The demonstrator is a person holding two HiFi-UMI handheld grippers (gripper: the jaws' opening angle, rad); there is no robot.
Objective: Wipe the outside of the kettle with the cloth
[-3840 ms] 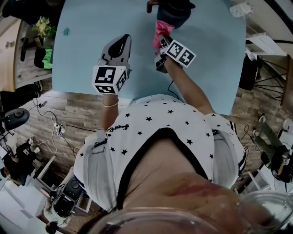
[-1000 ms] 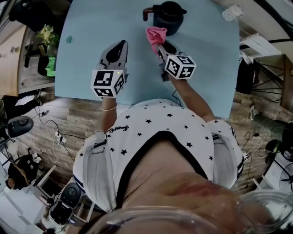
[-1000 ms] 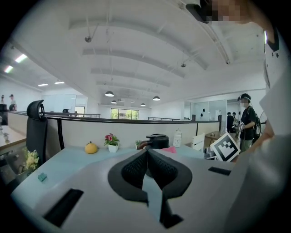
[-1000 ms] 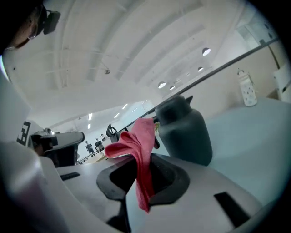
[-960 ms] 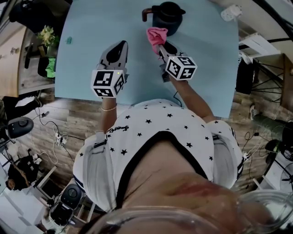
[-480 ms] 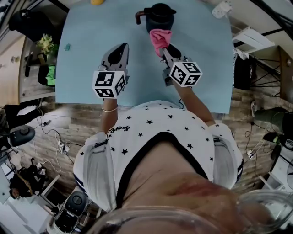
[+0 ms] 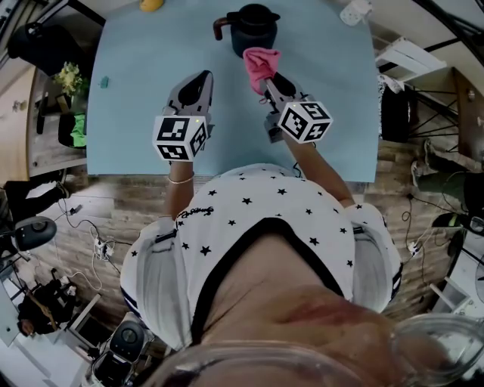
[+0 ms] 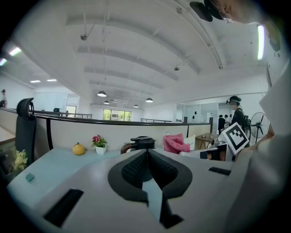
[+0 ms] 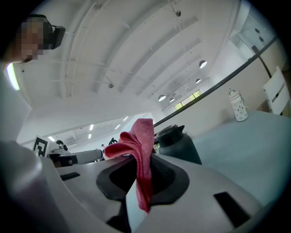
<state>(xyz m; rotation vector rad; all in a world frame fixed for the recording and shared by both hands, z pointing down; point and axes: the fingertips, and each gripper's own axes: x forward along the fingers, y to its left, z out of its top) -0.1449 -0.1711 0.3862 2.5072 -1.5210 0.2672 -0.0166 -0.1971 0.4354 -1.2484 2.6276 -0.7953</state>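
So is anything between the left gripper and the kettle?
Nothing, just bare blue table between the left gripper and the kettle, as the head view shows.

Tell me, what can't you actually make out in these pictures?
- Head view: far side of the kettle, hidden by its own body.
- Left gripper view: kettle's lower part, behind the left gripper.
- Head view: yellow thing, cut by the top edge.
- Whether the cloth touches the kettle: unclear everywhere.
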